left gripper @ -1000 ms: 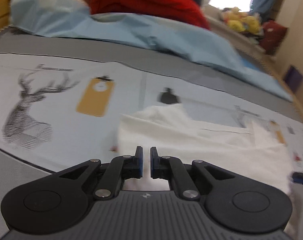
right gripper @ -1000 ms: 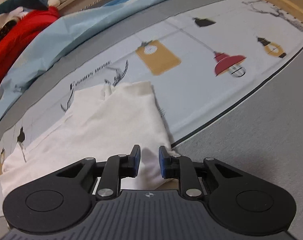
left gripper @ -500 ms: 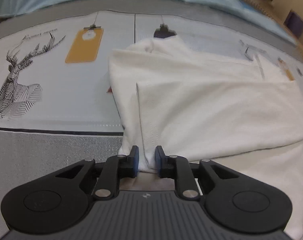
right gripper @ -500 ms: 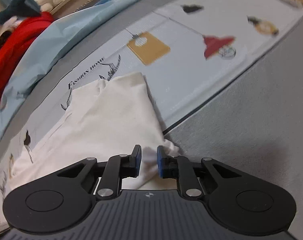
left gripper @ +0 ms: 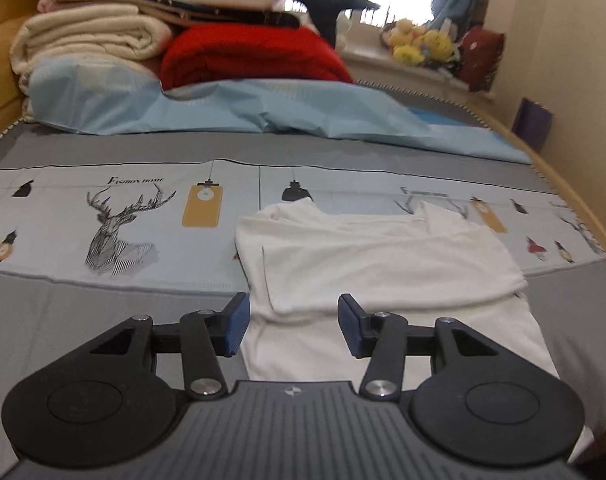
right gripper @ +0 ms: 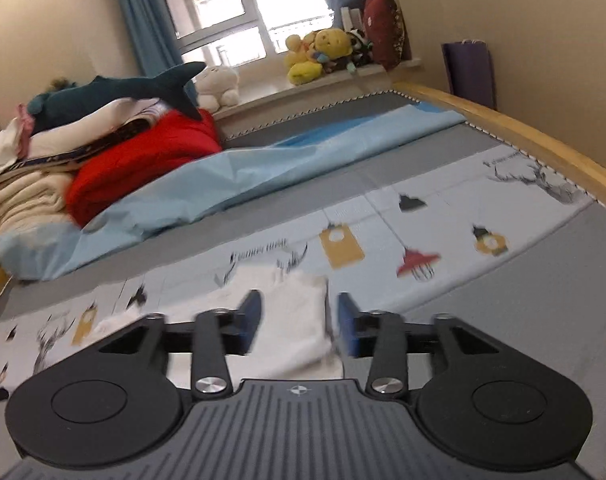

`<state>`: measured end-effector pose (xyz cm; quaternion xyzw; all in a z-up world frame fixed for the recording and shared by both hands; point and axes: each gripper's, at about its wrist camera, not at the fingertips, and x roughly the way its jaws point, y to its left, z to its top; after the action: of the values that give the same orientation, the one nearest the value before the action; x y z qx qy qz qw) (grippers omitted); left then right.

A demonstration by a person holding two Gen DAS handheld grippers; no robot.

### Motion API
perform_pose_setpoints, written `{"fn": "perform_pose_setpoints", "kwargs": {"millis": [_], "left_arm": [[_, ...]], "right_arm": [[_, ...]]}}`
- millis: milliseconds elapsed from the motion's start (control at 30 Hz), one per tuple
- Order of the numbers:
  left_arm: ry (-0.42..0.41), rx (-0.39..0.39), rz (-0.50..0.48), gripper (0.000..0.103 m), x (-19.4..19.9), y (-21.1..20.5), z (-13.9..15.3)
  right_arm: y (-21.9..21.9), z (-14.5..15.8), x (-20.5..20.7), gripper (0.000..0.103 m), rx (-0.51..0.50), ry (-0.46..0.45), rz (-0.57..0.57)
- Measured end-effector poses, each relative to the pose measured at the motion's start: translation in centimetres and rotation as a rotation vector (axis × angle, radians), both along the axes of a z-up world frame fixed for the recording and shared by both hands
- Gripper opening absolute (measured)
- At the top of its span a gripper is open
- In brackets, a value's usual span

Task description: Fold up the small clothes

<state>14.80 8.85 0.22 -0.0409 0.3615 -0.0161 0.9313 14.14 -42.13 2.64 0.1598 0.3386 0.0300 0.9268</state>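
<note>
A small white garment [left gripper: 375,264] lies folded over on the printed bed sheet [left gripper: 123,216], its upper layer doubled onto the lower one. My left gripper [left gripper: 293,328] hangs above its near left part, jaws opening, nothing pinched between the blue pads [left gripper: 235,324]. In the right wrist view the same white garment [right gripper: 295,312] shows blurred behind my right gripper [right gripper: 299,324], which is lifted off it with its jaws opening and nothing held.
A light blue sheet [left gripper: 231,108] lies crumpled across the far side of the bed. Behind it are stacked folded blankets [left gripper: 91,36], a red one [left gripper: 255,56] and a plush shark [right gripper: 115,92]. The wooden bed frame [right gripper: 515,128] runs along the right edge, with stuffed toys [right gripper: 323,56] on the windowsill.
Both grippers let go of the white garment's edge, opened, and rose back away from it. The garment now lies folded on the sheet, and more of the room shows.
</note>
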Motion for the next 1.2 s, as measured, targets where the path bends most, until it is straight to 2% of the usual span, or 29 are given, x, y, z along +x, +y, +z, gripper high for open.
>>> {"fn": "perform_pose_setpoints", "kwargs": {"millis": [67,100,167,200,233,267,367,433,500,667,900,1067,1133,1167,1200], "left_arm": [[0.003,-0.026,-0.001,0.054,-3.3,-0.2,-0.8],[0.034,-0.053,-0.013,0.054,-4.7,-0.1,-1.8],[0.160,-0.090,-0.017,0.046,-5.9,0.1,-3.8],[0.218,-0.114,-0.003,0.046,-6.3,0.3,-4.6],[0.254,-0.134,-0.001,0.045,-6.3,0.5,-5.3],[0.291,-0.146,-0.007,0.039,-6.6,0.6,-6.1],[0.389,-0.109,0.029,0.037,-7.2,0.8,-8.3],[0.459,-0.121,0.054,0.037,-7.7,1.3,-9.9],[0.496,-0.129,0.071,0.037,-8.2,1.8,-10.7],[0.525,-0.152,0.075,0.037,-8.5,2.3,-11.1],[0.603,-0.141,0.060,0.037,-8.2,2.1,-12.8],[0.618,-0.104,0.029,0.018,-8.2,1.5,-13.4],[0.614,-0.102,0.026,0.012,-8.3,1.5,-13.4],[0.611,-0.103,0.024,0.010,-8.3,1.4,-13.4],[0.606,-0.104,0.023,0.010,-8.4,1.5,-13.2]], "right_arm": [[-0.4,-1.5,-2.2,0.048,0.009,0.071,0.028],[-0.7,-2.2,-3.0,0.047,0.008,0.104,0.033],[-1.0,-3.5,-4.6,0.047,-0.018,0.146,0.042],[-1.2,-4.1,-5.3,0.046,-0.029,0.159,0.041],[-1.5,-4.6,-6.0,0.044,-0.030,0.173,0.039],[-1.7,-5.4,-6.8,0.040,-0.021,0.192,0.039],[-2.1,-8.1,-7.9,0.034,0.001,0.305,0.021],[-2.1,-9.0,-8.2,0.034,0.025,0.337,0.019],[-1.6,-10.1,-8.3,0.034,0.007,0.376,0.028],[-0.5,-12.6,-8.3,0.034,-0.046,0.506,0.060],[0.0,-14.3,-8.4,0.034,-0.092,0.600,0.074],[0.3,-14.6,-8.4,0.036,-0.101,0.600,0.087],[0.4,-14.5,-8.5,0.029,-0.094,0.595,0.086],[-0.1,-14.5,-8.3,0.012,-0.080,0.593,0.095],[-0.1,-14.4,-8.4,0.006,-0.056,0.593,0.109]]}}
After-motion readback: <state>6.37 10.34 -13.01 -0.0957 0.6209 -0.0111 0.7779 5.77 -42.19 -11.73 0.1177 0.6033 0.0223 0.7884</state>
